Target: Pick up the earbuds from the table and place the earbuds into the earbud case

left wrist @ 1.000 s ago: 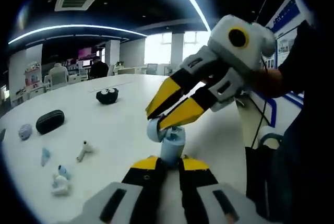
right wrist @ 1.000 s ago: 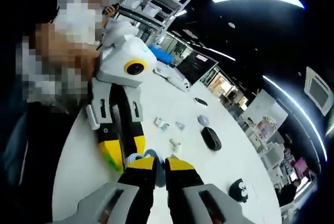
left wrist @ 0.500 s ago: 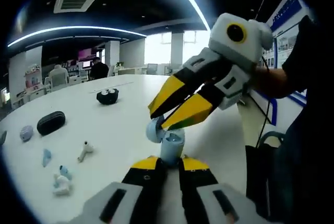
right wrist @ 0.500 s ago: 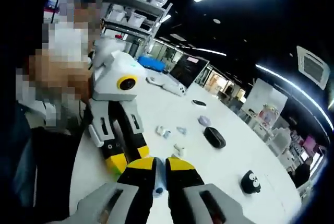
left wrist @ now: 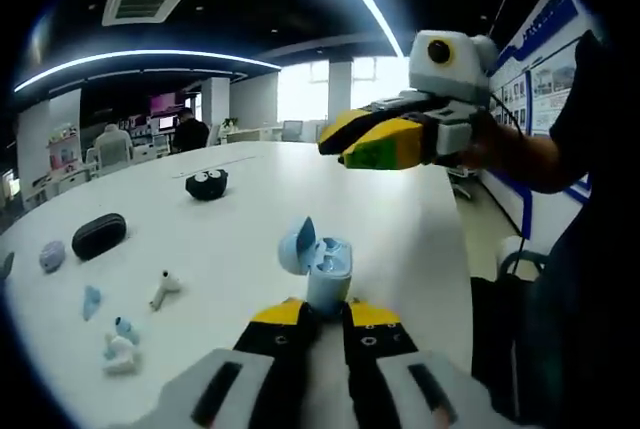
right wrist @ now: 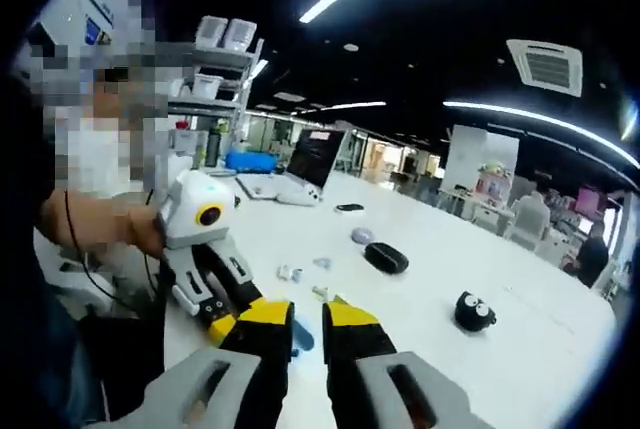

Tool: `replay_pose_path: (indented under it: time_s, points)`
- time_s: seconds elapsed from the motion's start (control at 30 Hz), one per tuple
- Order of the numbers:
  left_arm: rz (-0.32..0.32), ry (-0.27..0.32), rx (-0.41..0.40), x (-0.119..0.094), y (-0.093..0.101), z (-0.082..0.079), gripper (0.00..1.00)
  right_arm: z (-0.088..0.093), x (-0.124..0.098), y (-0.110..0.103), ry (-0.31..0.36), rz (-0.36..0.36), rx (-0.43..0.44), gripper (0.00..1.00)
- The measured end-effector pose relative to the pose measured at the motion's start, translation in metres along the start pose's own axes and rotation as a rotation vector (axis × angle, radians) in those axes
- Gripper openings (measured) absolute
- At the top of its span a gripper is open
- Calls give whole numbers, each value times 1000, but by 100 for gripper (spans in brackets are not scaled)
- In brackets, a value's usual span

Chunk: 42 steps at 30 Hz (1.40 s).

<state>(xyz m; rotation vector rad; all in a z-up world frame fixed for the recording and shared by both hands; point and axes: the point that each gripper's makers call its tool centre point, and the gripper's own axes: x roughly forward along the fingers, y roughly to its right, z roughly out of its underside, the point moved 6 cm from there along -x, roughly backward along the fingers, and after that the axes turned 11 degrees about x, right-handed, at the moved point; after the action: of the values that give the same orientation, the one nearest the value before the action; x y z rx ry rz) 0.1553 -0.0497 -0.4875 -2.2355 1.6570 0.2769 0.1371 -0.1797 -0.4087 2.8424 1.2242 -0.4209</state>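
While left tongs [left wrist: 328, 311] pinch the open earbud case [left wrist: 322, 271], right tongs [right wrist: 307, 323] gape; contents unclear.

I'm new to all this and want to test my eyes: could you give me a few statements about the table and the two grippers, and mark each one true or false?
1. The blue case is open. True.
2. The left gripper holds the case. True.
3. The right gripper touches the case. False: it hangs above it, apart.
4. A white earbud lies on the table. True.
5. The black pouch sits inside the case. False: it lies apart on the table.
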Motion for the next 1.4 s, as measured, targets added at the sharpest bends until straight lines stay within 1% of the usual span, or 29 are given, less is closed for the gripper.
replay_pose_path:
  time_s: [0.03,0.13,0.23,0.3,0.33,0.47,0.57,0.67,0.73,0.83,1.0,1.1,1.23,1.3,1.4]
  points:
    - [0,-1,1,0,0,0,17,0,-2,2,7,5,26,11]
    - [-1,-3,2,0,0,0,17,0,-8,11,39,31,163,15]
    - [-1,-4,3,0,1,0,16,6,-11,20,39,54,293,18]
    - [-1,-4,2,0,1,0,16,10,-11,24,40,54,384,21]
    - [-1,-4,3,0,1,0,16,15,-11,25,29,50,450,23]
    - [-1,-5,6,0,1,0,16,25,-8,29,23,61,564,26]
    - [-1,-5,7,0,1,0,17,27,-7,32,36,78,593,26]
    - [-1,-4,5,-1,1,0,17,27,-6,31,50,67,634,26]
    - [0,-5,7,0,1,0,17,27,-5,30,51,63,639,26]
    - [1,-8,10,0,1,0,17,31,2,23,33,44,639,26]
    - [-2,-12,10,0,0,-1,17,45,20,10,-34,4,637,25]
    - [-4,-15,9,1,0,-1,17,50,26,6,-45,-16,654,22]
    - [-3,-23,14,1,1,-2,17,53,30,3,-62,-39,688,15]
    - [-3,-26,17,2,1,-3,18,53,30,1,-56,-43,698,15]
    - [-2,-29,22,3,2,-4,18,53,32,-2,-61,-52,689,14]
